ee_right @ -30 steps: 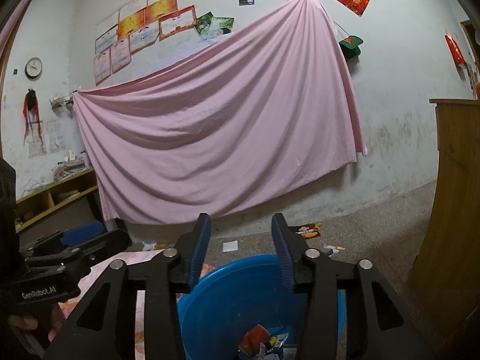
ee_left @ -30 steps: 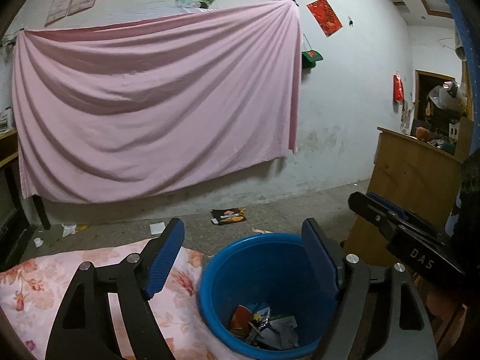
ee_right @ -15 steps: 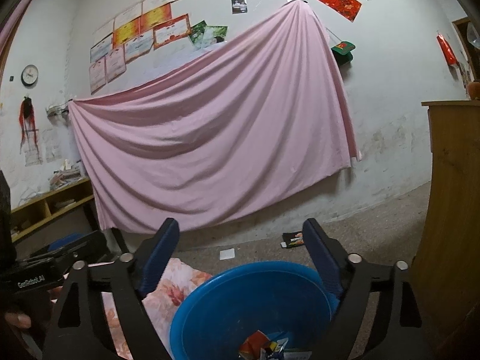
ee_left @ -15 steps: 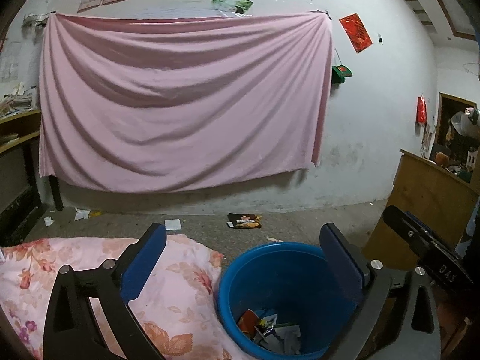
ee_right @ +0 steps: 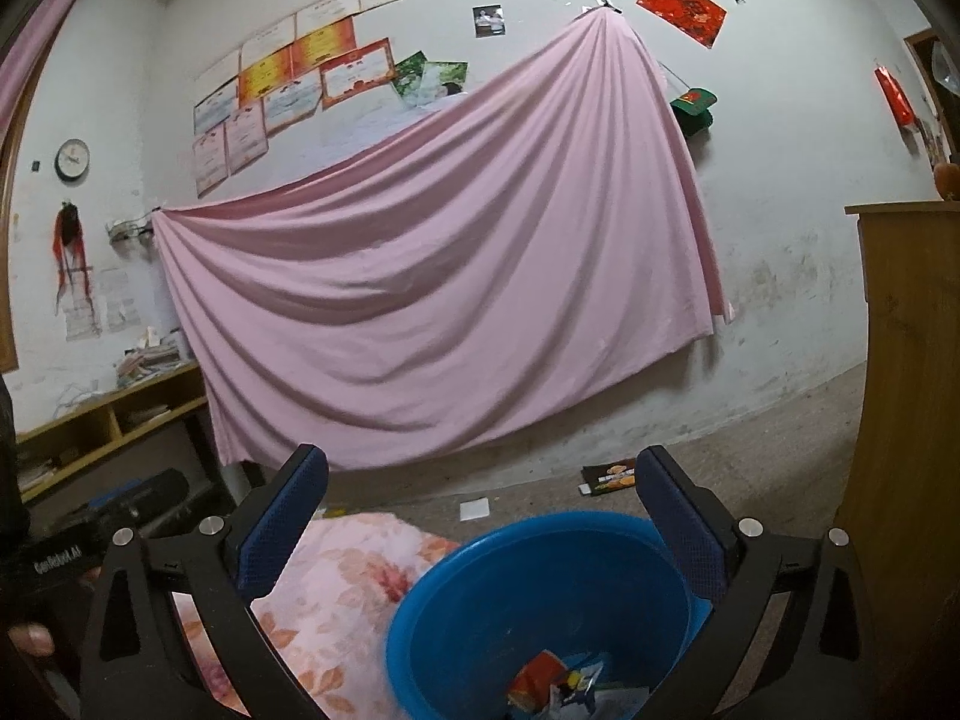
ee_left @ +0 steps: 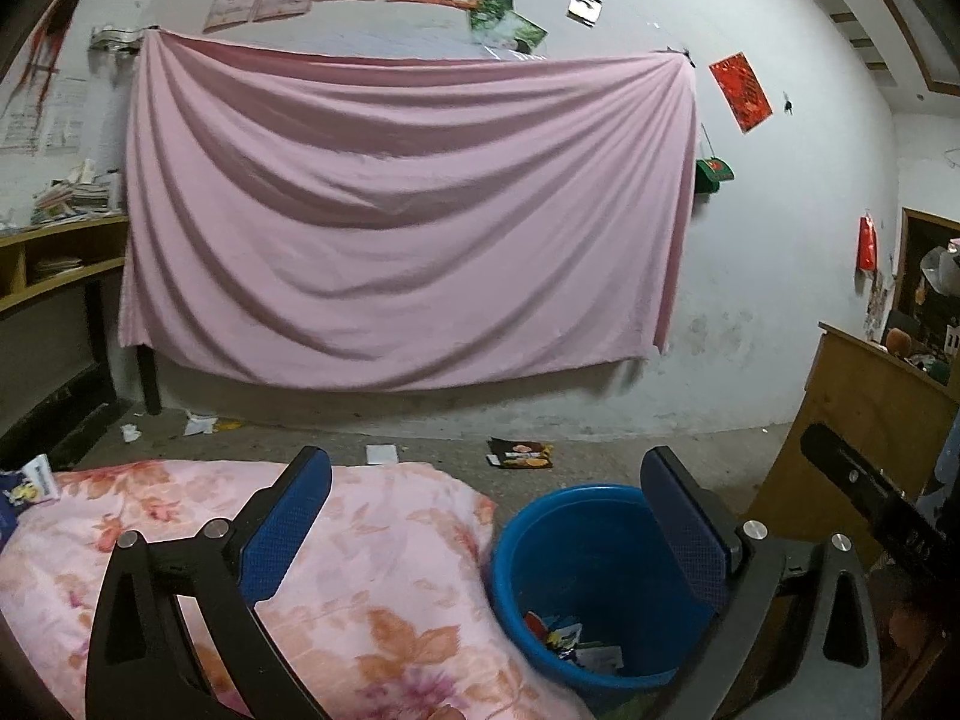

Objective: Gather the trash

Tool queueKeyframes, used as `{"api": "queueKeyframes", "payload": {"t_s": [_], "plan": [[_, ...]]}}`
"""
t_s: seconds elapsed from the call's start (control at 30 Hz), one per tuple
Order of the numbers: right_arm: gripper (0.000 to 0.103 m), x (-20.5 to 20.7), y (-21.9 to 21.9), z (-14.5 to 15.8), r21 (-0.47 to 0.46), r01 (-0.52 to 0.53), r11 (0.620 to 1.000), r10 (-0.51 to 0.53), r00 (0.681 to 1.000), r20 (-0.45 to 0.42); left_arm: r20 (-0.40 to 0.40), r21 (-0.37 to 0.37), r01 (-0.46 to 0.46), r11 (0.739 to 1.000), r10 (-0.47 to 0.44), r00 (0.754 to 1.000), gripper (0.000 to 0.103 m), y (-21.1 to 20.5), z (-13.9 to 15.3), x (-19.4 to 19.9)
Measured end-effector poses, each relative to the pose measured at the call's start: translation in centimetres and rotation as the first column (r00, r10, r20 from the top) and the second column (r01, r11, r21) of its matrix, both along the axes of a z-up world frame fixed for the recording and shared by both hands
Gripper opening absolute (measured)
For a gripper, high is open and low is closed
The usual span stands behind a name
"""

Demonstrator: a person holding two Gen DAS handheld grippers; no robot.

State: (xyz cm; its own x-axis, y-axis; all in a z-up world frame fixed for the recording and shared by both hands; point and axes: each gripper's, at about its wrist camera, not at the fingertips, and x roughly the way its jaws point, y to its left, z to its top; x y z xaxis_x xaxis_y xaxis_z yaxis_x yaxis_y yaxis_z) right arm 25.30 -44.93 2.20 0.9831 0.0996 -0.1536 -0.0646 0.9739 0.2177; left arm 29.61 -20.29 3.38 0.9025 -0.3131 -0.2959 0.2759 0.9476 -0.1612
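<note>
Only one faint label reads — "GenRobot.AI" — on the left gripper [ee_right: 57, 552].

The left claw [ee_left: 486, 486] is holding its two blue-padded fingers [ee_left: 288, 531] spread wide with nothing between them, pointing forward and level. The right claw [ee_right: 483, 483] is doing the same, its fingers [ee_right: 681, 525] gaping wide and gripping nothing. Each claw's black body is showing at the edge of the other's view.

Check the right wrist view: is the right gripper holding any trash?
No, the right gripper is open and empty above the blue bucket.
</note>
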Motion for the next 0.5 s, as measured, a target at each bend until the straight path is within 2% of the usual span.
{"api": "queueKeyframes", "payload": {"t_s": [0.13, 0.37, 0.5], "plan": [[0.103, -2.0, 1.5, -0.1, -0.025, -0.001, 1.000, 0.001, 1.000, 0.007, 0.011, 0.002, -0.017, 1.000, 0.017, 1.000, 0.101, 1.5, 0.1, -2.2], [0.103, -6.8, 4.8, 0.4, -0.104, 0.010, 0.995, -0.002, 0.997, 0.073, 0.035, 0.018, -0.047, 0.999, 0.047, 0.998, 0.101, 4.1, -0.4, -6.9], [0.103, -8.9, 6.1, 0.2, -0.113, 0.006, 0.994, 0.004, 0.996, 0.084, 0.044, 0.034, -0.071, 0.997, 0.070, 0.997, 0.101, 5.4, -0.9, -9.6]]}}
